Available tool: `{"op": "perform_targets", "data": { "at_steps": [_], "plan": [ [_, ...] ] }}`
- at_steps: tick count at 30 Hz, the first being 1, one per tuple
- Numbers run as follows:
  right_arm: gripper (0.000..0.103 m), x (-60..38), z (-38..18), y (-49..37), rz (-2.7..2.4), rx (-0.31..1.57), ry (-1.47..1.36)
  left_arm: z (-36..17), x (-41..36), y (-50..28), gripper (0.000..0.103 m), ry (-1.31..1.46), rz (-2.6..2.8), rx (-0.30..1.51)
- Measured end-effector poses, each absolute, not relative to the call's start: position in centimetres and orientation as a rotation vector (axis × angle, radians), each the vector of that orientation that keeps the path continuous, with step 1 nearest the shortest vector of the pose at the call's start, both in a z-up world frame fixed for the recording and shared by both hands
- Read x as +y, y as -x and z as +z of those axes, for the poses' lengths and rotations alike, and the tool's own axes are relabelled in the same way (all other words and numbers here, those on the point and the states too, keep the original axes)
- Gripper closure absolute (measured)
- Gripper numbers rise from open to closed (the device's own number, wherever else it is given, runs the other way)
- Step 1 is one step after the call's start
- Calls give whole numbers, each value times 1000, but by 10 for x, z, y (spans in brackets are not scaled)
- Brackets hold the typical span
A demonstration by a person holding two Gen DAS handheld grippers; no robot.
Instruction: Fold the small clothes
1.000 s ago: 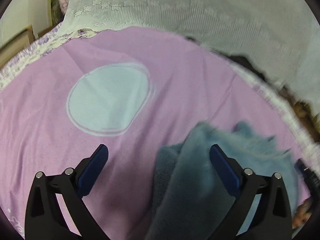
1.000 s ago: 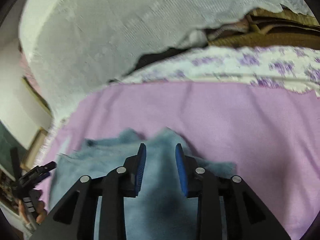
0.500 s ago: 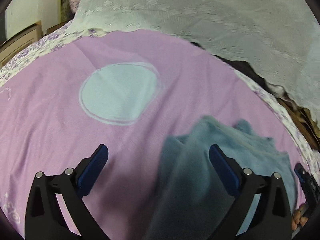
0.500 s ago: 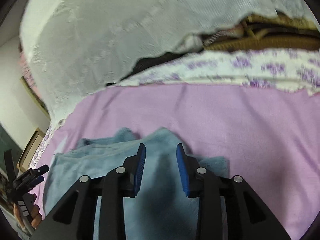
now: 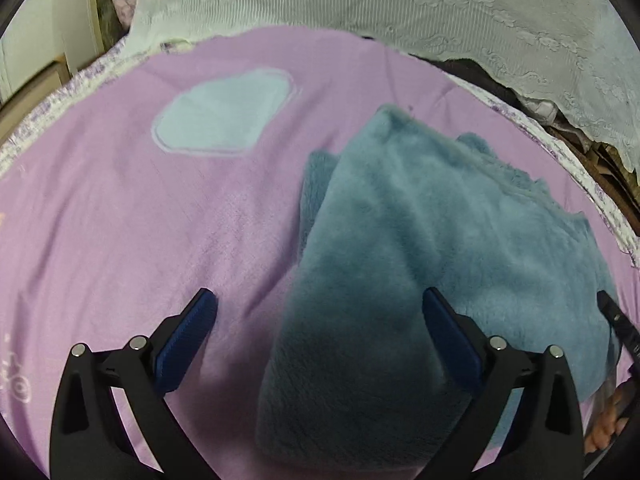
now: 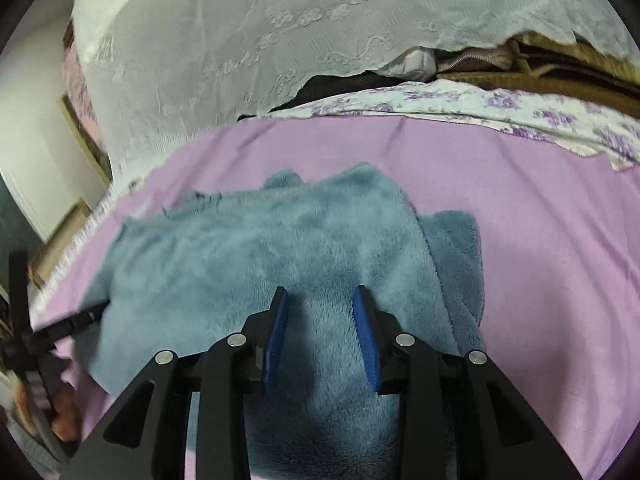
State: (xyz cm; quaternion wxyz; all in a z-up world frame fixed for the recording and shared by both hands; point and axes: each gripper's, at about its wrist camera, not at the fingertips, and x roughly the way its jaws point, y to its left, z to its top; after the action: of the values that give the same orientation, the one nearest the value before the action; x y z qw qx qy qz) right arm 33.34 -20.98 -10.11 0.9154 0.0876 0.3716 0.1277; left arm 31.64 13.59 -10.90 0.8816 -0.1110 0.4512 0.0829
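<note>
A fluffy blue-grey garment (image 5: 420, 248) lies folded on a pink blanket (image 5: 140, 220). My left gripper (image 5: 320, 320) is wide open, its fingers low over the garment's near left edge, with nothing held. In the right wrist view the same garment (image 6: 240, 256) spreads under my right gripper (image 6: 320, 316), whose blue pads stand partly open with fleece between them but not pinched. A second layer of the garment sticks out at its right edge (image 6: 460, 248).
A pale blue round patch (image 5: 224, 116) marks the blanket at the far left. A white lace cover (image 5: 400, 0) hangs behind. A floral sheet edge (image 6: 520, 108) and brown bedding (image 6: 560, 68) lie at the back right. The other gripper (image 6: 60, 324) shows at the left.
Both grippers have moved down and closer to the garment, which now fills more of both views. The left stays wide open; the right stays partly open.
</note>
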Motion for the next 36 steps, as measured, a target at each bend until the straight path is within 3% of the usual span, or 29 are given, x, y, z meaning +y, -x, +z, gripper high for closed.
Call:
{"op": "perform_targets", "data": {
  "at_steps": [9,15,18,22,30,36],
  "plan": [
    [66,-213,-97,-316,260,680,-172,-94,120,-293,4,178,272,847],
    [50,-213,-82,-282,206,560,-114,-77,83,-252,4,117,277,761],
    [48,-214,-86,-275,194,604,-101,-85,68,-248,4,65,292,792],
    [33,-210,-99,-274,210,718,-61,-108,61,-264,4,2,326,887],
    [9,-210,-97,-249,245,694,-67,-102,49,-238,4,-20,370,819],
    [4,-238,-102,-236,182,717,-216,-93,38,-210,4,3,356,758]
  ]
}}
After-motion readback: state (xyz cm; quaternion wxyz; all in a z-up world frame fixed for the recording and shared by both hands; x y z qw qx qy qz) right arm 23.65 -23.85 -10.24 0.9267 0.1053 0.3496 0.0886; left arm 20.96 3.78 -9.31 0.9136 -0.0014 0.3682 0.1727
